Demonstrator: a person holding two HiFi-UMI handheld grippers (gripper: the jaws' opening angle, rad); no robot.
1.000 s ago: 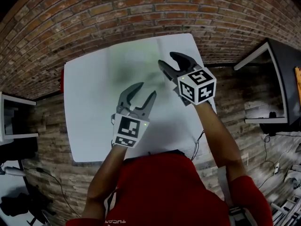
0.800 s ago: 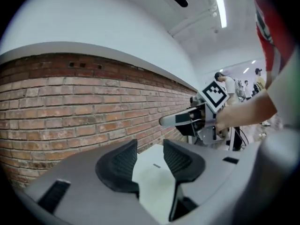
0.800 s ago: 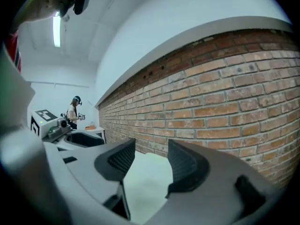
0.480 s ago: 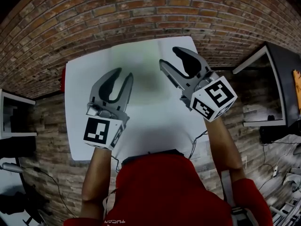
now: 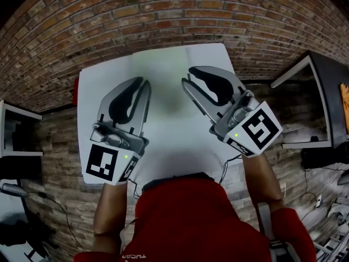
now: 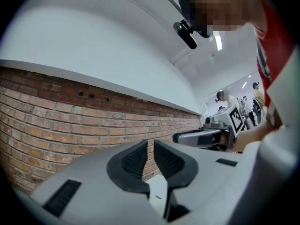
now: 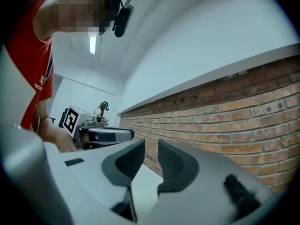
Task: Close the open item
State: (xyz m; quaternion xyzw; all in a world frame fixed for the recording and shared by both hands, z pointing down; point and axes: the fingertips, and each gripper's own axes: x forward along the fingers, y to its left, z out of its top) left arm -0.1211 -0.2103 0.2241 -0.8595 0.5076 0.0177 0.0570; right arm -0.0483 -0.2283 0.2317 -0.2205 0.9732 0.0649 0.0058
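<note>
Cannot find the open item in any view: not on the bare white table (image 5: 174,146), not between either pair of jaws, so cannot judge it closed or open. Looks like either the very start or the very end of the task, with nothing touched at this moment; if the start, still to find the item, reach it and push it shut. Holds the left gripper (image 5: 140,83) and the right gripper (image 5: 187,76) level above the table, side by side and well apart, both pointing toward the brick wall (image 5: 163,15). Shows the left jaws down to a thin slit, having just been closing, with nothing between them. Shows the right jaws a little wider, also just been closing, also empty. Leaves plenty of room to move: nothing standing on the table, free air between the 2 grippers and ahead of them. Worth minding the far table edge, close to the wall, and the near edge right at the person's red shirt (image 5: 185,217). Beyond the sides, a white shelf (image 5: 16,141) to the left and a dark desk (image 5: 327,86) to the right, both apart from the table, with cables (image 5: 322,195) near the desk
</note>
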